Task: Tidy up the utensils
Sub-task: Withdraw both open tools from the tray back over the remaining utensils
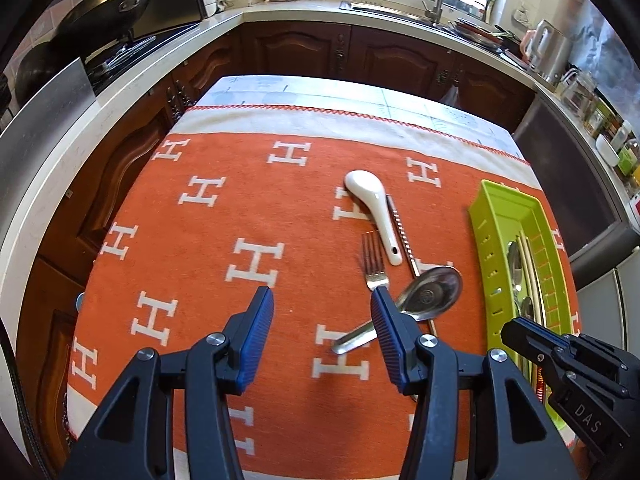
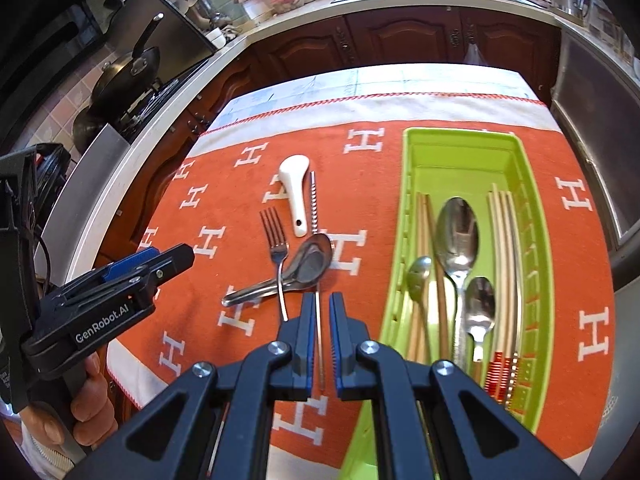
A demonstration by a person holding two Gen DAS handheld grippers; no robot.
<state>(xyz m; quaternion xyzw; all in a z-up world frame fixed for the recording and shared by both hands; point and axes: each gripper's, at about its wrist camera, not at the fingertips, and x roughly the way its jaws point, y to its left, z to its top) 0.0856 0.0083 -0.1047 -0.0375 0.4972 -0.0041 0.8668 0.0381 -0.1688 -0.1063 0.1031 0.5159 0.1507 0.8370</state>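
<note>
On the orange cloth lie a white ceramic spoon [image 1: 374,208] [image 2: 295,192], a fork [image 1: 374,260] [image 2: 276,240], a thin twisted metal rod [image 1: 402,232] [image 2: 314,200] and a metal ladle spoon [image 1: 432,290] [image 2: 314,258] that rests across the fork's handle. My left gripper [image 1: 322,300] [image 2: 176,258] hovers open just left of them with nothing between its fingers; its right fingertip [image 1: 382,300] overlaps the fork's handle. My right gripper [image 2: 322,300] [image 1: 516,332] is shut and empty beside the green tray [image 2: 412,148] [image 1: 486,240]. The rod shows on the cloth below its narrow gap.
The tray holds metal spoons [image 2: 458,236] and several chopsticks [image 2: 505,240]. A person's hand [image 2: 88,400] grips the left tool. The table's far edge faces dark wooden cabinets [image 1: 300,52]; a wok [image 1: 100,8] sits on the stove at the left.
</note>
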